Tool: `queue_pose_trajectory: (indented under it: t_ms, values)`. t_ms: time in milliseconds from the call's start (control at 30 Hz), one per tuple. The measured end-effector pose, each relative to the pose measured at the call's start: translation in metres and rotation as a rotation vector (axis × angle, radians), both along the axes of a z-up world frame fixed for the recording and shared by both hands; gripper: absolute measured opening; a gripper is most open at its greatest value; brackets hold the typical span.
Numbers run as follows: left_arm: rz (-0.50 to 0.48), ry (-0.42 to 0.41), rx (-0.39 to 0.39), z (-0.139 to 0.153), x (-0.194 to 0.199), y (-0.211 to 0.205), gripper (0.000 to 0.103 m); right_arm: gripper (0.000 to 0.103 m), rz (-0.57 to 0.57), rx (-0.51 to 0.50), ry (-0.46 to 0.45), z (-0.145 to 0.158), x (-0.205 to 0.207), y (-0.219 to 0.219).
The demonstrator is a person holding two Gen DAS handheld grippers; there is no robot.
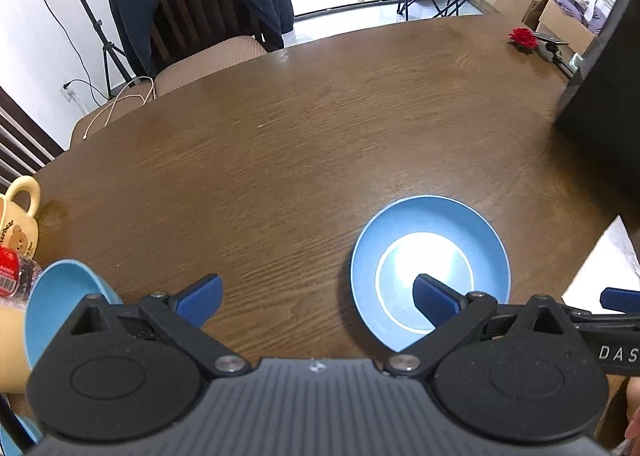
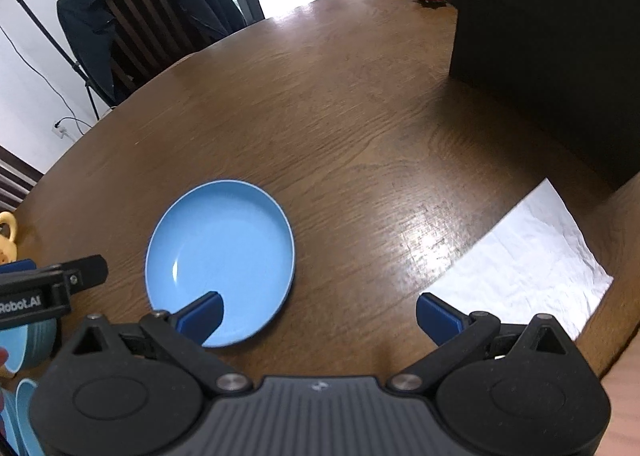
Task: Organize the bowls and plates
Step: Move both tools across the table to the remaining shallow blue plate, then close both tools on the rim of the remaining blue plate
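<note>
Because both claws hang spread and empty above the table, nothing is gripped: left gripper, right gripper; blue plate lies flat near the white cloth, ready for stacking

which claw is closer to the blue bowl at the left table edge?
Left. The left claw hangs beside the bowl; the right claw is past the plate.

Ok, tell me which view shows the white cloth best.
The right wrist view. The cloth lies flat on the table there, with nearly its whole sheet visible beyond the open right gripper. The left wrist view catches only a sliver at its right edge.
</note>
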State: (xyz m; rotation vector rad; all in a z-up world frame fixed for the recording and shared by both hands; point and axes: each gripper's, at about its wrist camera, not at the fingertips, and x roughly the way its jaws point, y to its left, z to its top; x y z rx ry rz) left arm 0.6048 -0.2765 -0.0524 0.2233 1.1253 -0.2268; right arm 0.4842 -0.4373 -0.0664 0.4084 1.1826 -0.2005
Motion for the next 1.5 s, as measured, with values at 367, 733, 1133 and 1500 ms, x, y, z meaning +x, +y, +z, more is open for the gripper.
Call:
queue_pose_trajectory:
  t_ms: [367, 733, 1133, 1500]
  values:
    - [-0.005, 0.05, -0.006, -0.028, 0.03, -0.01, 0.092, 0.093, -0.016, -0.008, 0.028, -0.021, 0.025, -0.001]
    - [-0.022, 0.08, -0.027, -0.044, 0.04, -0.023, 0.07, 0.072, -0.007, 0.021, 0.033, -0.038, 0.04, 0.0]
    - [-0.006, 0.114, -0.057, -0.057, 0.048, -0.024, 0.045, 0.057, -0.009, 0.046, 0.018, -0.047, 0.049, 0.0]
    - [0.006, 0.137, -0.081, -0.064, 0.052, -0.025, 0.018, 0.032, -0.006, 0.089, 0.02, -0.052, 0.05, 0.0]
